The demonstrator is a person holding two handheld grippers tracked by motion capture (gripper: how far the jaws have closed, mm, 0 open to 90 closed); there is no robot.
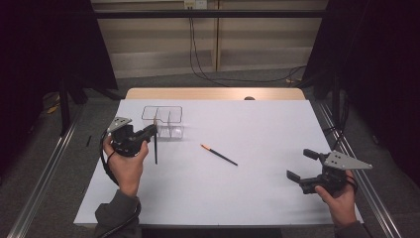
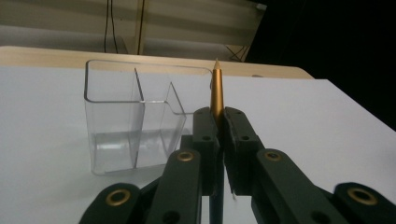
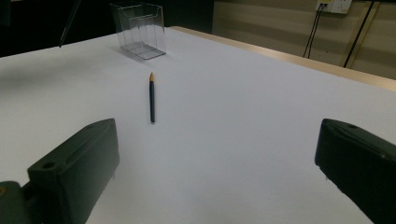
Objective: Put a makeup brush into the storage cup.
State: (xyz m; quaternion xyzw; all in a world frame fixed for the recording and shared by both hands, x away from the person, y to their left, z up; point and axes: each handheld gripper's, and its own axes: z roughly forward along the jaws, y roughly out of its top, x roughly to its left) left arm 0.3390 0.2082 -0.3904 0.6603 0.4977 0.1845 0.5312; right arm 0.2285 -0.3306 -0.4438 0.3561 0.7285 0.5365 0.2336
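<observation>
My left gripper point(image 1: 151, 130) is shut on a dark pencil point(image 1: 155, 151) with a gold tip end point(image 2: 216, 91); the pencil stands upright between the jaws, just in front of a clear plastic holder point(image 1: 165, 122) with divided compartments point(image 2: 133, 119). A second dark pencil with an orange tip point(image 1: 219, 154) lies flat near the table's middle point(image 3: 152, 97). My right gripper point(image 1: 299, 164) hovers open over the table's right front, nothing between its jaws point(image 3: 215, 168).
The white table top point(image 1: 257, 129) has a wooden strip along its far edge point(image 1: 213, 93). Metal rails run along both sides on the floor. Cables hang down the back wall. The clear holder point(image 3: 139, 30) stands far off in the right gripper view.
</observation>
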